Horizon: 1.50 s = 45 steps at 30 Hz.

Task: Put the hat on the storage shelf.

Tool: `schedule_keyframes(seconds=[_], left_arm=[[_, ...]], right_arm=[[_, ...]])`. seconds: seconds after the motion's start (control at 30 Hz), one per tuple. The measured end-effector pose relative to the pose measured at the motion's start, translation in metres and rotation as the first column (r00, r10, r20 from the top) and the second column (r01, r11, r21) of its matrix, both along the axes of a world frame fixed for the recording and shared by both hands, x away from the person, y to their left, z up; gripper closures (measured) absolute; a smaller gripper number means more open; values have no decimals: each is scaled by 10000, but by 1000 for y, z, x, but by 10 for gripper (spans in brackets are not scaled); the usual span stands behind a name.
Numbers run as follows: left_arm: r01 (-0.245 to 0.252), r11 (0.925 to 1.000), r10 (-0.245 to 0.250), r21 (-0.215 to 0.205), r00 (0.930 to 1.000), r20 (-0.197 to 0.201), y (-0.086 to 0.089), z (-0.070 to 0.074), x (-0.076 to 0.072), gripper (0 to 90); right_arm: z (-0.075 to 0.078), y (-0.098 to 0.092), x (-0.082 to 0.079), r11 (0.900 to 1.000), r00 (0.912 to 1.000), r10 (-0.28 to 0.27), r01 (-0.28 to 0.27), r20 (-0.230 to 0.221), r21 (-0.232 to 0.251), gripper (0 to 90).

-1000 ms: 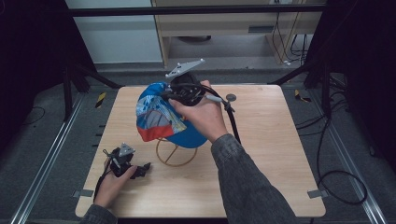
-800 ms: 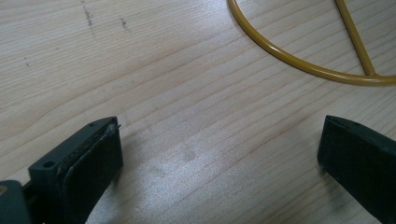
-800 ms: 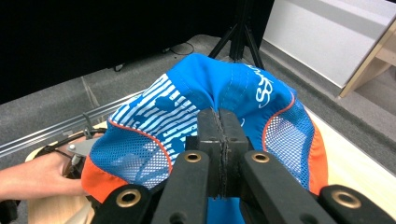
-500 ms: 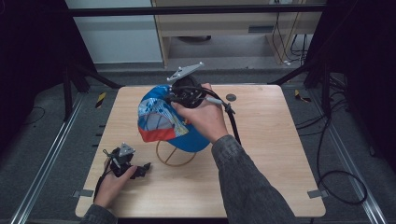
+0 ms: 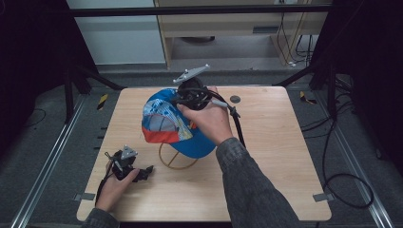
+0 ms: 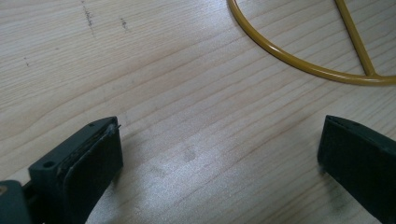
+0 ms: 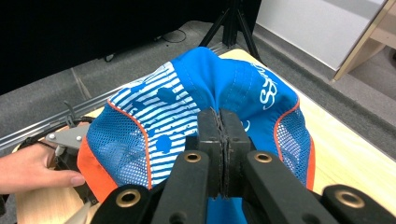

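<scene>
Lifted cap (image 5: 173, 124) shifted slightly above stand (image 5: 177, 159).

A blue fabric baseball cap with white-striped, mesh and orange-trimmed panels (image 5: 173, 126) hangs raised above the middle of the tabletop, its crown pinched together at the top. Below it a yellow wire stand with a round ring base (image 5: 177, 163) rests on the tabletop.

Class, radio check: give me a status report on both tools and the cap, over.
Right tool shut on cap, cap held over wire stand. Left tool open, low over table, holding nothing. Nothing in the way.
</scene>
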<state>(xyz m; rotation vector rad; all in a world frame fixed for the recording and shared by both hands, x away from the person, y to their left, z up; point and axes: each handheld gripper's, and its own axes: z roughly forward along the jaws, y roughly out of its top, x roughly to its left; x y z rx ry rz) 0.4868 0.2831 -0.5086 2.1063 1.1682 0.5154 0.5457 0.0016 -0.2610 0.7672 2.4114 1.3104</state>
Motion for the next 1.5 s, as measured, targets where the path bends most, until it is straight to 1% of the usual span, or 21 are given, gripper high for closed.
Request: schedule_keyframes(seconds=[0.57,0.97,1.23,1.33,1.5], left_arm=[[1,10000,-1,1,10000,-2,0,0,0,0],[1,10000,-1,-1,10000,-4,0,0,0,0],[2,10000,-2,-1,10000,-2,0,0,0,0],[4,10000,-4,0,10000,-1,0,0,0,0],[2,10000,-2,0,10000,-3,0,0,0,0]], right_arm=[[1,-2,-1,10000,10000,-13,13,23,6,879],[2,-5,-2,9999,10000,-8,8,49,126,841],[2,-6,-3,9998,10000,-43,42,41,188,796],[2,-7,-4,9997,10000,-63,62,29,255,764],[3,-8,-5,9997,10000,-84,83,18,236,718]])
